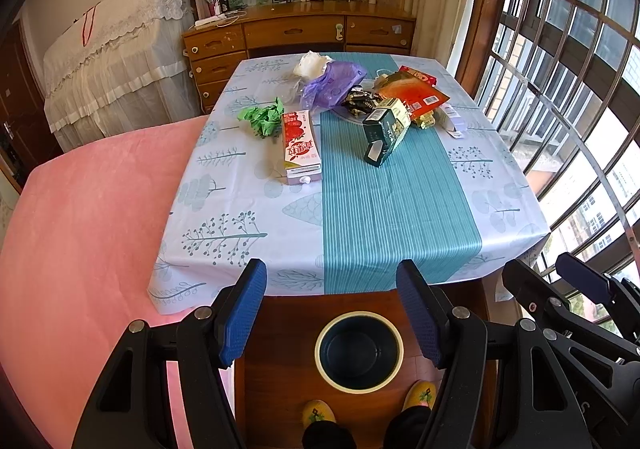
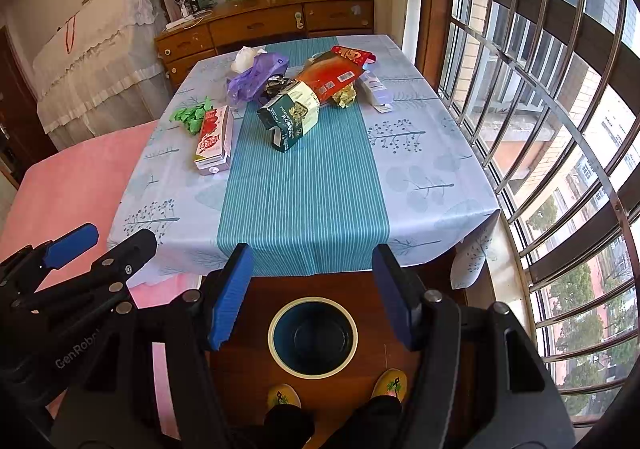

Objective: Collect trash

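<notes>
Both claws stand released and empty: the left gripper point(image 1: 332, 313) and right gripper point(image 2: 314, 297). The trash pile point(image 1: 340, 105) lies at twelve o'clock on the table point(image 1: 400, 209); the bin point(image 1: 359, 353) sits at six o'clock between the fingers.

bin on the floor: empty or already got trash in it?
Empty. Both wrist views look straight down into the bin: only its bare dark bottom shows. The trash, such as the green box, lies on the table.

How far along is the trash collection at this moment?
Nothing done: the bin on the floor looks empty. Nothing in hand: the left gripper and right gripper are open. Left on the table: milk carton, green box, purple bag, red packet, green paper.
</notes>
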Demonstrator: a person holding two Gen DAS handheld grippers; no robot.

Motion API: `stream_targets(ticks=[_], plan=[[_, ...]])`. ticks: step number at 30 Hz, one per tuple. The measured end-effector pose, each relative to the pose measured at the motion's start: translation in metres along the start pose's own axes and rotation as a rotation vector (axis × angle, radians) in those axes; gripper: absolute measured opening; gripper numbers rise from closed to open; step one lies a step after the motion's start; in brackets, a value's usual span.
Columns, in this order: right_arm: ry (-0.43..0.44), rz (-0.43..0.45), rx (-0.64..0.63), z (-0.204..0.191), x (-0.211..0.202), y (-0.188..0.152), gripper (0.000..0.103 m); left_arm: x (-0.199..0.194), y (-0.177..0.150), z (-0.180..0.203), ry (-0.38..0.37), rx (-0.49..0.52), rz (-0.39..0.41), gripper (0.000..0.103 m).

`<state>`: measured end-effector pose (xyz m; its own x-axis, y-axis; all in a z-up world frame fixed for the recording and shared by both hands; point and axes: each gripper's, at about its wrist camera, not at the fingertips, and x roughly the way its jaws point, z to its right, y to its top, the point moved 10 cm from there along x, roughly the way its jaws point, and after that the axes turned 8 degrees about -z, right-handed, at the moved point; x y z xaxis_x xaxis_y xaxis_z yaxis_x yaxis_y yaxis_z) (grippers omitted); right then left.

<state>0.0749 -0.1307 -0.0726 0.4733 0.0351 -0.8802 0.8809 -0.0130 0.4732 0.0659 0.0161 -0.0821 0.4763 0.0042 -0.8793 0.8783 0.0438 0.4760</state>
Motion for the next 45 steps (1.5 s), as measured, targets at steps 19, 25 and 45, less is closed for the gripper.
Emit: stream_targets(ticks=[19, 25, 45], plan=[[0.029, -0.005, -0.023, -0.016, 0.012, 0.02, 0.059, 0.021, 0.013, -0.024, 0.031, -0.015, 0.0, 0.069], [0.053, 0.013, -0.077, -0.013, 0.03, 0.048, 0.059, 0.011, 0.032, -0.022, 0.072, -0.062, 0.029, 0.069], [0.208, -0.049, -0.309, -0.011, 0.093, 0.164, 0.059, 0.049, 0.115, -0.035, 0.149, -0.296, -0.073, 0.069]])
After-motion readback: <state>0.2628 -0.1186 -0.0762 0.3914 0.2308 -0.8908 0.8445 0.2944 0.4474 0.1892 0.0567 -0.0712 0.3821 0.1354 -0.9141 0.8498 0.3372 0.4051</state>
